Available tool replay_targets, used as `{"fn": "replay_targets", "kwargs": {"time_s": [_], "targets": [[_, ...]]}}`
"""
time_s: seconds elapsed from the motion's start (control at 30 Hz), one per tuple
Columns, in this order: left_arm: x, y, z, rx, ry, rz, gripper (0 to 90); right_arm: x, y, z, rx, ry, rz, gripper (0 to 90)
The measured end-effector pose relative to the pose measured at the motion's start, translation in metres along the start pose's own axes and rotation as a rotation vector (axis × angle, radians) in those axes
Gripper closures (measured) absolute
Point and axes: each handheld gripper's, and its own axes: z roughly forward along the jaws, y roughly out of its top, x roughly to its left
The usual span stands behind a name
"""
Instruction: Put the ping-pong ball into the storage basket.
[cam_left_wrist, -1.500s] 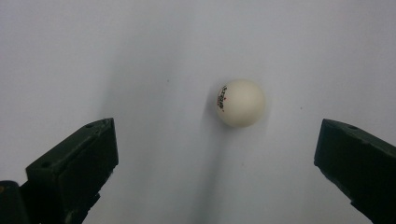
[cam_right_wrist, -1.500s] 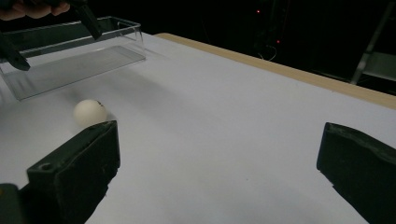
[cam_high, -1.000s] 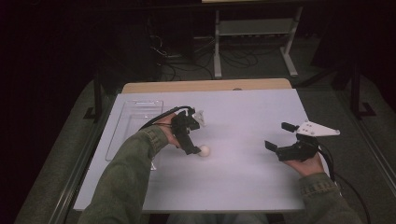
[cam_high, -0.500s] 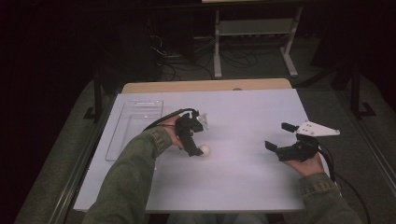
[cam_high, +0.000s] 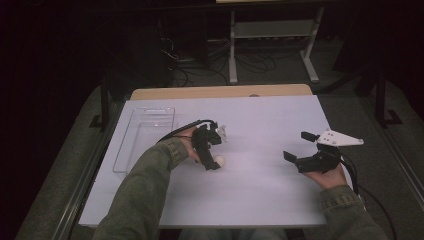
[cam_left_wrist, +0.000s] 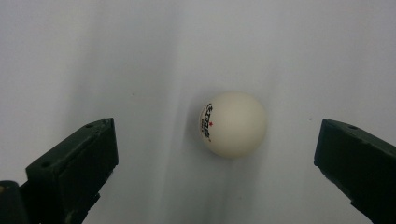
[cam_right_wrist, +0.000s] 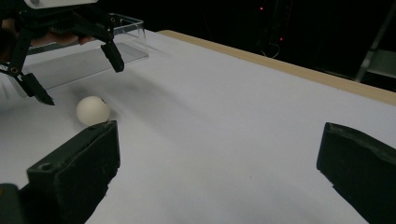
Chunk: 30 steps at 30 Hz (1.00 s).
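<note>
Table carries one ball, one clear tray, two wide-jawed grippers.

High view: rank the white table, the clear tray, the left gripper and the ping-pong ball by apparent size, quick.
1. White table
2. Clear tray
3. Left gripper
4. Ping-pong ball, plainly the smallest

Ball mid-table, tray far left, apart.
</note>
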Motion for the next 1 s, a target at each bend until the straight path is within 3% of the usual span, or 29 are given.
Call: {"fn": "replay_targets", "kwargs": {"time_s": [0.8, 1.0], "targets": [[-0.001, 0.002, 0.018, 0.027, -0.053, -0.006, 0.0, 0.0, 0.0, 0.0, -0.002, 0.001, -0.003, 0.0], [-0.002, 0.002, 0.021, 0.033, -0.041, 0.004, 0.6, 0.0, 0.0, 0.0, -0.005, 0.002, -0.003, 0.0]]}}
